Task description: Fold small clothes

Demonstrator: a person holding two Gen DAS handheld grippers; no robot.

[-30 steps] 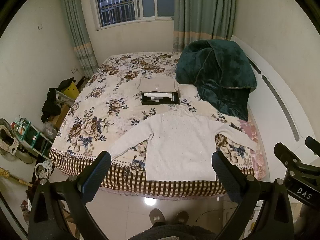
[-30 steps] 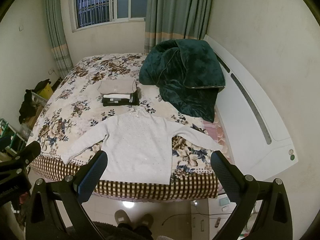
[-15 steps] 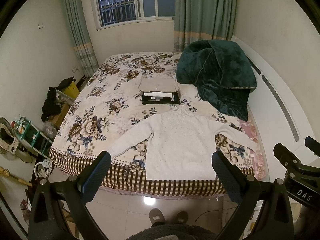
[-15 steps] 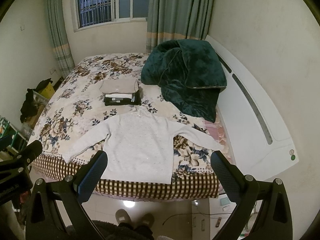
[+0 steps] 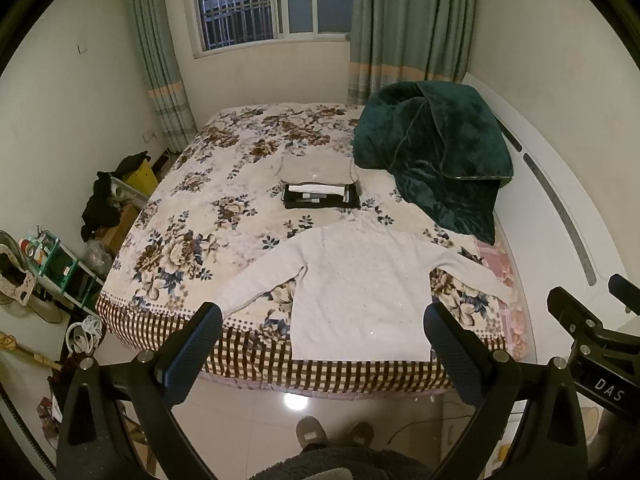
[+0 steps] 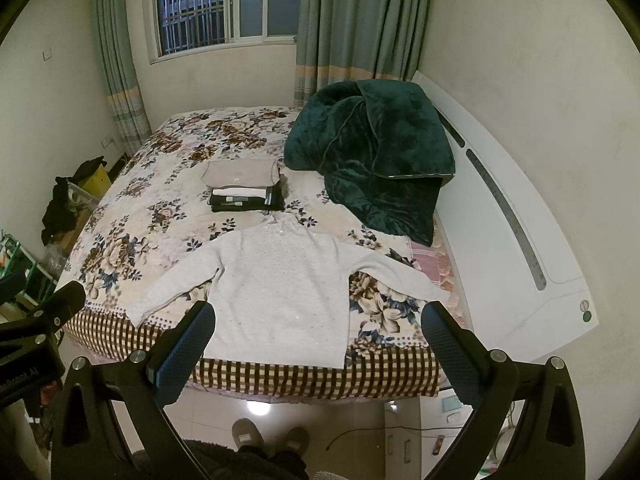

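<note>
A white sweater (image 5: pixel 356 288) lies flat at the near edge of the bed (image 5: pixel 200 216), sleeves spread. Both the left gripper (image 5: pixel 320 344) and right gripper (image 6: pixel 316 340) hang above the floor, jaws apart, holding nothing. Behind the sweater sits a stack of perhaps 3 folded clothes (image 5: pixel 318 184).

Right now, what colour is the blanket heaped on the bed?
Dark green blanket, seen best in the right wrist view.

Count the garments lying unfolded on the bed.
1: the white sweater lies spread flat at the bed's near edge, sleeves out to both sides. Behind it sits a stack of folded clothes; its layers cannot be counted exactly.
</note>
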